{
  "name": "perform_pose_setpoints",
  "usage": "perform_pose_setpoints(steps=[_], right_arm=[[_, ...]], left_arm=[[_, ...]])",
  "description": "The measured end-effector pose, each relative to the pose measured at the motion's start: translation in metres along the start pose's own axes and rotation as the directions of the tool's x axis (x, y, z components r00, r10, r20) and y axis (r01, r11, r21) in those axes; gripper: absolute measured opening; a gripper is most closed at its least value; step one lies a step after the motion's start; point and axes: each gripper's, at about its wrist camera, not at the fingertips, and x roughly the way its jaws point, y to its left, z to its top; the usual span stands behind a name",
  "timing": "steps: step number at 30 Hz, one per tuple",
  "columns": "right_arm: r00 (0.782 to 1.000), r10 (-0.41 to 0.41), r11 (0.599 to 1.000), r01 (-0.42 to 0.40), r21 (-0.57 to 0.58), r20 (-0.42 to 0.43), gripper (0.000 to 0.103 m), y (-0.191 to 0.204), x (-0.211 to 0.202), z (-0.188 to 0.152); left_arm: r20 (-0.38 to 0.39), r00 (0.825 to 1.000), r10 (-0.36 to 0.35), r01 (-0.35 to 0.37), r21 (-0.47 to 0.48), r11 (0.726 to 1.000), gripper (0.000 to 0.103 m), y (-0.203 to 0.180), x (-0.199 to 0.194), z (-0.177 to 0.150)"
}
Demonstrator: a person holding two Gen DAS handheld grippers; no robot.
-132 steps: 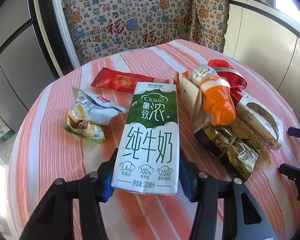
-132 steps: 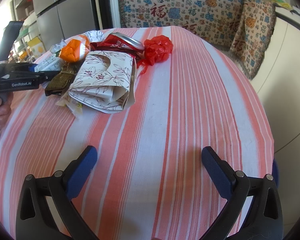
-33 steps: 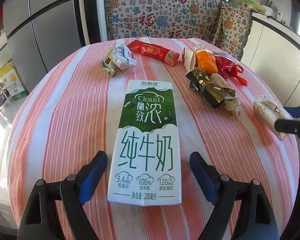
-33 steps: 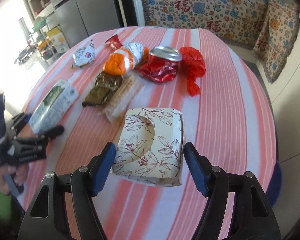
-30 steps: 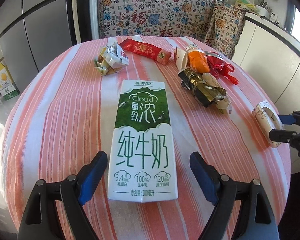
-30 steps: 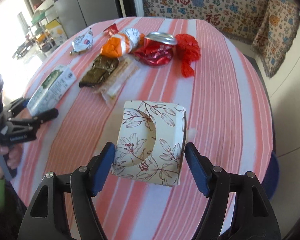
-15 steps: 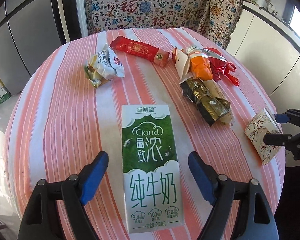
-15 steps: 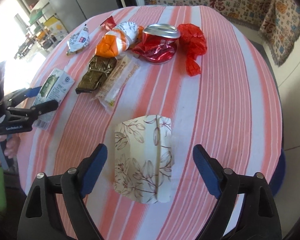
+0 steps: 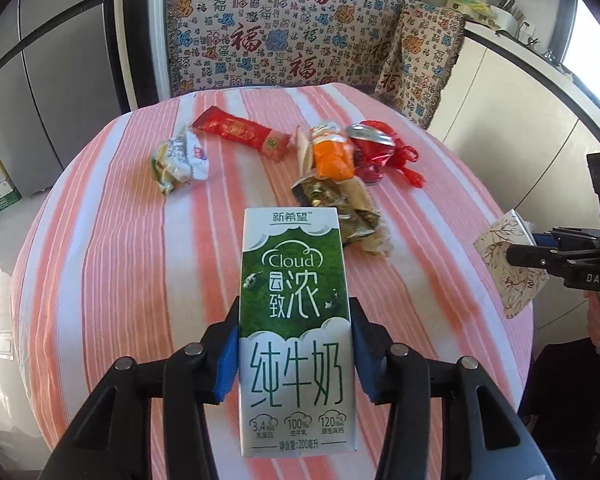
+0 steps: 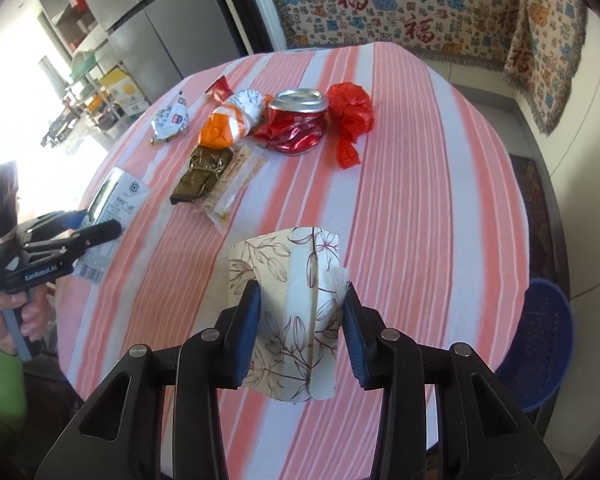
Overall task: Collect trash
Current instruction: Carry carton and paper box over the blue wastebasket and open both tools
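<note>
The left gripper [image 9: 294, 354] was closing on the milk carton [image 9: 296, 320], long axis running away between its jaws. The right gripper [image 10: 300, 328] was closing around the floral paper box [image 10: 290, 312], the blue bin [image 10: 544, 340] near right.

A: What does the carton [image 9: 296, 312] hide?
B: Part of the gold wrapper [image 9: 352, 220] behind it, and the worktop [image 9: 112, 264] under it.
A: And the floral box [image 10: 290, 312]?
B: Its sides sit behind the blue pads [image 10: 246, 332]; in the left view a black gripper covers part of it.
A: The basket [image 10: 540, 344]?
B: Partly behind the worktop's rim. Small print on the wrappers is too small to read.
</note>
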Motion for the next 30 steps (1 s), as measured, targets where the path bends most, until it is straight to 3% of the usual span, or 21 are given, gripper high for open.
perform_pose_setpoints(steps=[6,12,17,23,30], right_arm=[[0.994,-0.045,0.994,0.035,0.104,0.097,0.04,-0.055,-0.04,-0.01],[0.972,-0.198,0.961,0.167,0.222,0.127,0.04,-0.136,-0.082,-0.029],[0.932,-0.341,0.908,0.293,0.3,0.12,0.04,-0.201,-0.105,-0.046],[0.89,-0.449,0.845,0.393,0.362,0.08,0.04,-0.264,-0.109,-0.062],[0.877,-0.479,0.803,0.419,0.423,0.043,0.04,-0.316,-0.1,-0.082]], left_arm=[[0.038,0.996,-0.086,0.082,0.093,0.992,0.049,-0.073,-0.007,0.016],[0.037,0.977,-0.208,0.198,0.185,0.962,0.049,-0.161,0.011,0.037],[-0.004,0.957,-0.29,0.281,0.252,0.926,0.049,-0.243,0.043,0.053],[-0.049,0.937,-0.346,0.343,0.314,0.885,0.049,-0.336,0.091,0.064],[-0.115,0.927,-0.357,0.375,0.295,0.879,0.049,-0.394,0.162,0.072]])
